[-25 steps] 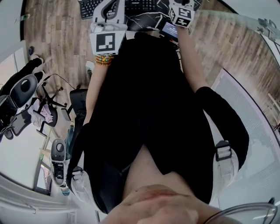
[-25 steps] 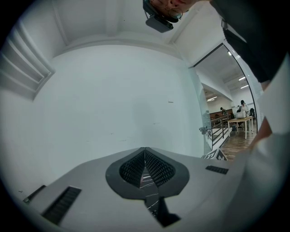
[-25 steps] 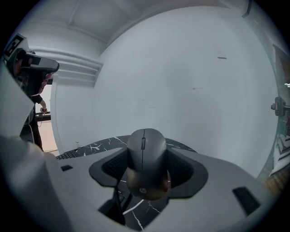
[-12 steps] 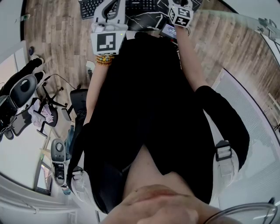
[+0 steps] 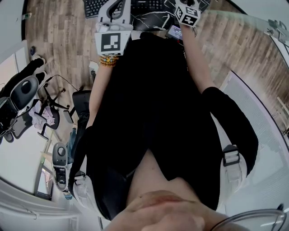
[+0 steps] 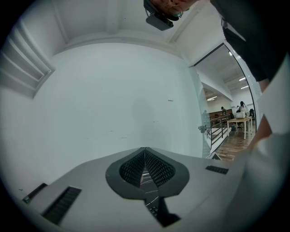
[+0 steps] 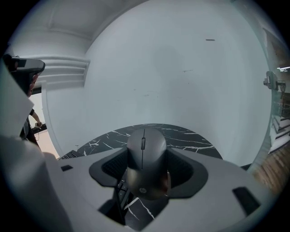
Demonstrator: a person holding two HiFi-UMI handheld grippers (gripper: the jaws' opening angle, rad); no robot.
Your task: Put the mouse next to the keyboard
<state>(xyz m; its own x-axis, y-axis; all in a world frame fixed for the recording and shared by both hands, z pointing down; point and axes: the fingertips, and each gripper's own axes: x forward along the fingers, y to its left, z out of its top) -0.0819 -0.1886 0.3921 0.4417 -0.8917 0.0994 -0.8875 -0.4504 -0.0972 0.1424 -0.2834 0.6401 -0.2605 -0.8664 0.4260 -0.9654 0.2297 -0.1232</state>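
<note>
A dark grey mouse (image 7: pixel 145 174) with a scroll wheel sits between the pads of my right gripper (image 7: pixel 146 156), which is shut on it and holds it above a black marble-patterned table (image 7: pixel 186 136). Black keyboard (image 7: pixel 69 155) keys show at the left edge of that view. In the head view the keyboard (image 5: pixel 95 6) lies at the top edge, and my left gripper (image 5: pixel 116 6) hangs over it. The left gripper (image 6: pixel 145 154) is shut, pads meeting in a line, with nothing held. The right gripper (image 5: pixel 186 5) is at the keyboard's right, and the mouse is hidden there.
A small lit screen (image 5: pixel 174 31) lies by the table's near edge under the right arm. Office chairs (image 5: pixel 22 92) stand on the wooden floor at the left. A glass partition (image 5: pixel 253 58) runs along the right. A white wall fills both gripper views.
Both grippers have drifted slightly toward the top of the head view. The mouse stays in the right gripper.
</note>
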